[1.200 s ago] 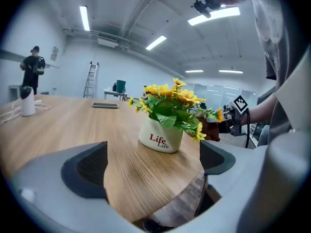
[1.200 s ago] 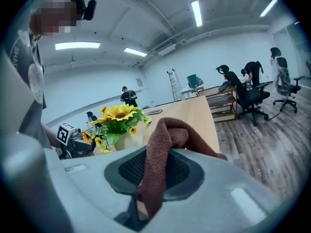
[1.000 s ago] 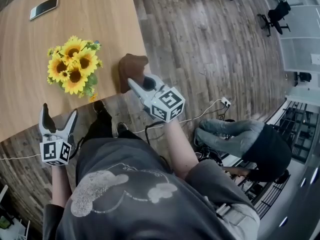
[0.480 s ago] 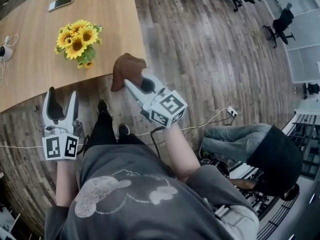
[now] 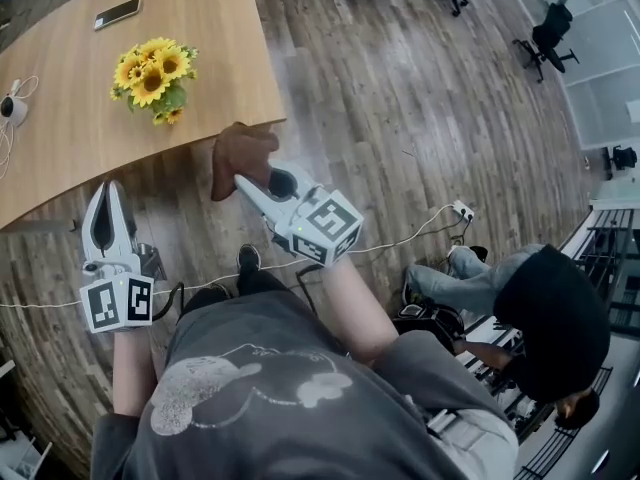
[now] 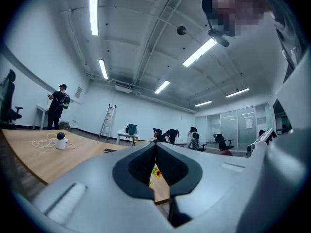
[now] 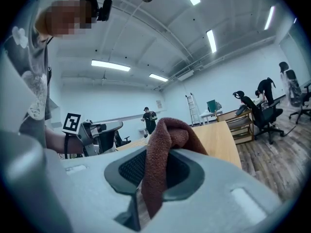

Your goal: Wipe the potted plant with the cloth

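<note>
The potted plant (image 5: 152, 75), a bunch of yellow sunflowers, stands near the front edge of the wooden table (image 5: 60, 158). My right gripper (image 5: 240, 180) is shut on a brown cloth (image 5: 238, 153), which bunches up above its tips, off the table's corner. In the right gripper view the cloth (image 7: 163, 149) hangs down between the pads. My left gripper (image 5: 108, 196) is held over the floor in front of the table, its jaws closing to shut with nothing between them. In the left gripper view (image 6: 156, 145) the tips meet and the sunflowers (image 6: 155, 171) show through the slit.
A phone (image 5: 117, 12) lies at the table's far side and a small white device with a cord (image 5: 10, 106) at its left edge. A cable and socket (image 5: 455, 208) lie on the wood floor. A person in dark clothes (image 5: 520, 298) sits low at the right. Office chairs (image 5: 545, 28) stand far off.
The left gripper's jaws went from wide open to shut. Both grippers rose and drew back from the table; the cloth stayed in the right gripper.
</note>
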`<state>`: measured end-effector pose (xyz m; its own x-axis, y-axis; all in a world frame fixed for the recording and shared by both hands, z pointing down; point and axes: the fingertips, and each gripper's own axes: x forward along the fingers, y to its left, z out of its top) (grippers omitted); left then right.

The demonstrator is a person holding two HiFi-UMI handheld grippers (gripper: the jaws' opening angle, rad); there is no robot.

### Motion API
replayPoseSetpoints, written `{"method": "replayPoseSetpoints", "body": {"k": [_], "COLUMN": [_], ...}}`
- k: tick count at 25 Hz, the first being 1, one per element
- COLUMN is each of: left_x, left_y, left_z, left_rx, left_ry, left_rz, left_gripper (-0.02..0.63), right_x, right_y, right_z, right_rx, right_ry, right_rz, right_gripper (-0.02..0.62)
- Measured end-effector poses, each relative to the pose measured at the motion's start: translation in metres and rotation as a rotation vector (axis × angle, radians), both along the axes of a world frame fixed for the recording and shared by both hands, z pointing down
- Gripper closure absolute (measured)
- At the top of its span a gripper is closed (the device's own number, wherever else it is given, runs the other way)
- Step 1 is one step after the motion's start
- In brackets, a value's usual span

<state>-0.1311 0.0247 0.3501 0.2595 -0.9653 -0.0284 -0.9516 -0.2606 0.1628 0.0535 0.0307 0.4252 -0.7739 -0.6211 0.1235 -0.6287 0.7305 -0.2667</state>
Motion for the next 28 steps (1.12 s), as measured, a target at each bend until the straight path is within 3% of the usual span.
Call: {"method": "replayPoseSetpoints", "body": {"k": [10,21,28], "left_x": [-0.023,-0.025,-0.032], "left_y": [0.044,0.116,0.141], "left_z": [0.044,0.061,0.082], "left_rx": [-0.117,-0.161,-0.214], "left_ry": [-0.085,-0.109,-0.099], "left_rz": [0.080,0.203,0.236], "left_gripper": [0.588,0.589,0.589], "right_x": [-0.038,-0.068,-0.084], "right_y": [0.055,0.125,0.152], "right_z": [-0.012,-0.009,0.008], "right_rx": [0.028,0.035,0.005], "right_ry": [0.045,0.082,0.125], "right_rz": [0.055,0.088,0.087], "right_gripper": [0.531,0.532,0.532]}}
